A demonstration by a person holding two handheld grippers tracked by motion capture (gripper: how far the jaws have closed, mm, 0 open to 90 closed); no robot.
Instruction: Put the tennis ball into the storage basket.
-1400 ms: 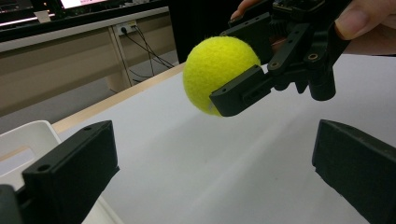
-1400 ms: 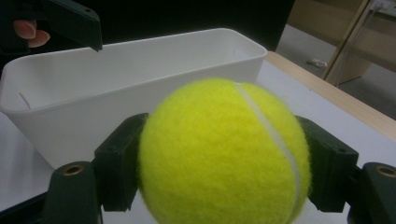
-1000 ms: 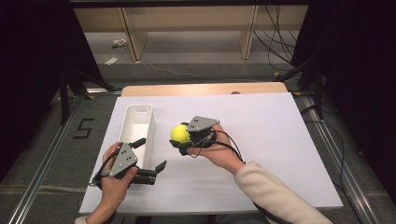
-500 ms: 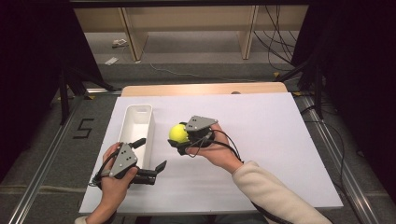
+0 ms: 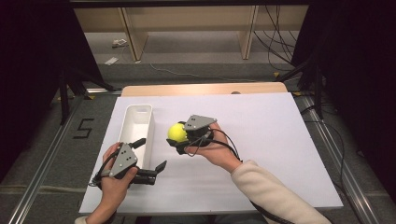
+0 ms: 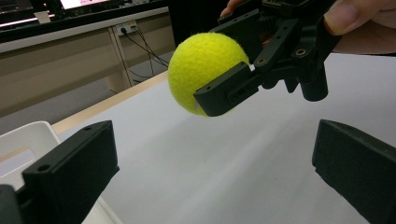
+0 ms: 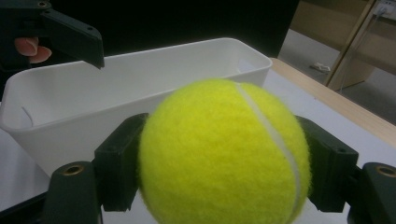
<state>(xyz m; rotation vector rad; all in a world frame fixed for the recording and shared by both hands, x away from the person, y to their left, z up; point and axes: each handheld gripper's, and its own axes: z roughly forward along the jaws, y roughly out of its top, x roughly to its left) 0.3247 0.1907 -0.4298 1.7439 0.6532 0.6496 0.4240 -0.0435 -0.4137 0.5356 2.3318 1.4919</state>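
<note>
A yellow tennis ball [image 5: 177, 132] is held above the white table, with my right gripper [image 5: 179, 136] shut on it; in the right gripper view the ball [image 7: 224, 151] sits between both black jaws. A long white bin [image 5: 137, 127] lies just left of the ball, and its wall [image 7: 112, 100] stands close ahead in the right gripper view. My left gripper [image 5: 152, 154] rests near the bin's front end, jaws wide apart and holding nothing. The left gripper view looks at the ball [image 6: 203, 70] and the right gripper [image 6: 219, 74] holding it.
The white board [image 5: 261, 126] covers the table, with a wooden strip [image 5: 205, 88] along its far edge. Wooden shelving [image 5: 187, 28] and cables [image 5: 275, 42] lie on the floor beyond. Dark curtains flank both sides.
The right gripper has carried the ball slightly left, closer to the bin. The left gripper has stayed in place.
</note>
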